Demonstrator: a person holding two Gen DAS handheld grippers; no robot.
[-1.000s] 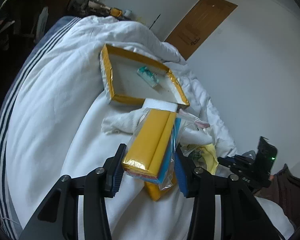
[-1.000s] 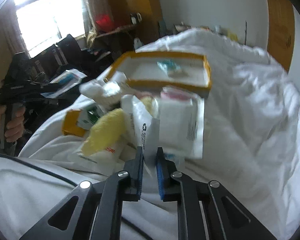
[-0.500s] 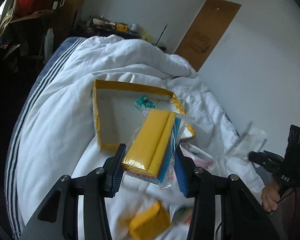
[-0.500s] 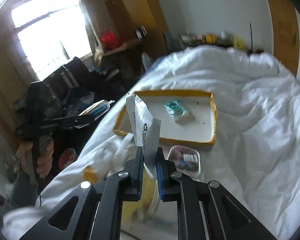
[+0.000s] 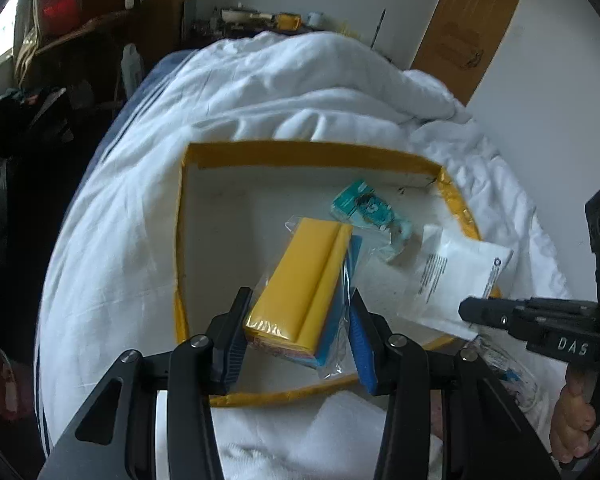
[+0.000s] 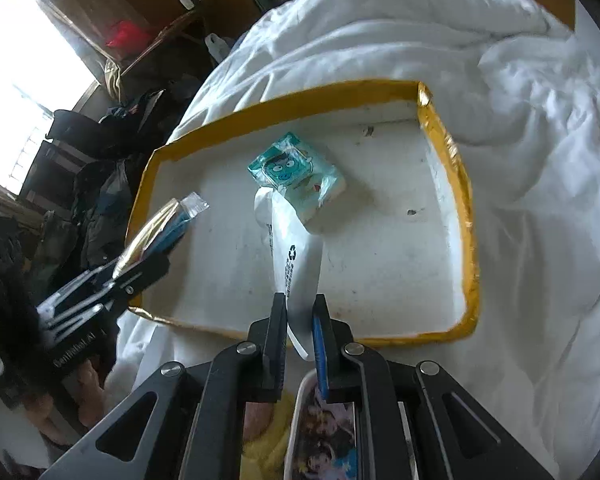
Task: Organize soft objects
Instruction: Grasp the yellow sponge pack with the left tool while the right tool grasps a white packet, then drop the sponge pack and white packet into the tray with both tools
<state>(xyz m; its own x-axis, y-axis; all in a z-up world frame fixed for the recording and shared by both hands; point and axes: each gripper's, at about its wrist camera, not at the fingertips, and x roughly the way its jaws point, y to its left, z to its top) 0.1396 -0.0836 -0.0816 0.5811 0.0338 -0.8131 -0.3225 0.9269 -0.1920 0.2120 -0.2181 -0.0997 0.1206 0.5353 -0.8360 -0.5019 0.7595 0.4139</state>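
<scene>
Yellow-rimmed tray [image 5: 312, 151] on the bed holds one teal packet [image 6: 296, 168] so far. Your left claw [image 5: 298, 344] clamps the yellow cloth pack [image 5: 300, 284], your right claw [image 6: 300, 328] pinches the white pouch [image 6: 296, 256] — both over the tray, unreleased.

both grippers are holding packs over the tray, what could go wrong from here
The left gripper grips the bagged yellow and blue cloth pack near one end, so it might tip on release. The right gripper pinches the white plastic pouch directly over the teal tissue packet in the yellow-rimmed white tray, so it may land on it.
</scene>
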